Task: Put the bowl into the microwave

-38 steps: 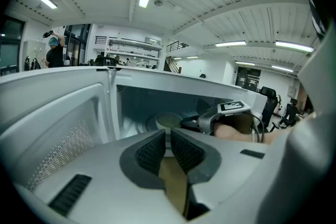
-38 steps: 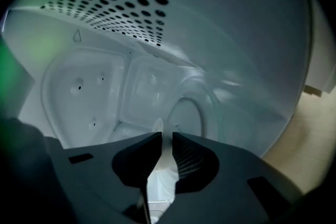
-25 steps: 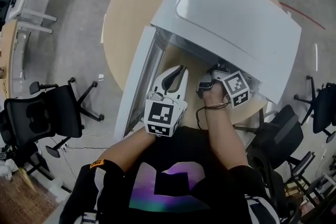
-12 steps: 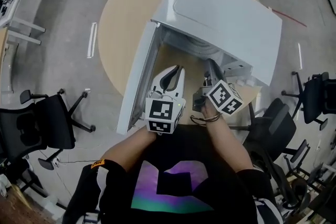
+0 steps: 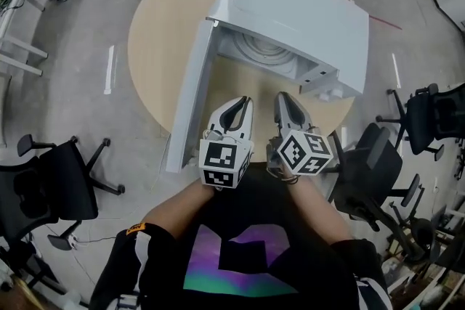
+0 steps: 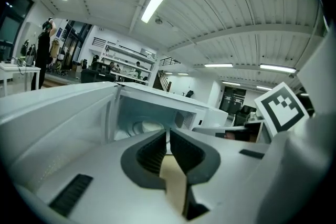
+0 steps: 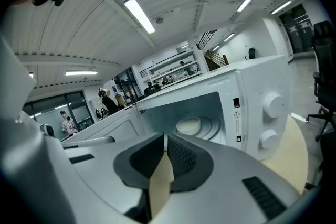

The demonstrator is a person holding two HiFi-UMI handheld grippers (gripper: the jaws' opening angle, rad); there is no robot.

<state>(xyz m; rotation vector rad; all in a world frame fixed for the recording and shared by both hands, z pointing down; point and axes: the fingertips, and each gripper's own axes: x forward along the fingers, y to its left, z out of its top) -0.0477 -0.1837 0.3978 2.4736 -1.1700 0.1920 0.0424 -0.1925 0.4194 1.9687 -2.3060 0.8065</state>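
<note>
Surface: round wooden table (image 5: 156, 47) on a grey floor, with office chairs (image 5: 51, 185) around it.
Microwave (image 5: 305, 11): white, directly ahead of both tongs; its door (image 5: 190, 94) stands open, left of the left gripper.
Bowl (image 7: 188, 124): pale, inside the cavity on the turntable, well ahead of both jaw tips.
Left gripper (image 5: 245, 100): jaws closed together, nothing between them.
Right gripper (image 5: 282, 96): jaws closed together, empty, just beside the left gripper.
Controls: two round knobs (image 7: 273, 105) right of the right gripper's jaws.
Writing: warning-triangle sticker (image 7: 237, 113) beside the cavity; print too small to read.
Marker cubes (image 5: 226, 162): black-and-white square patterns.
</note>
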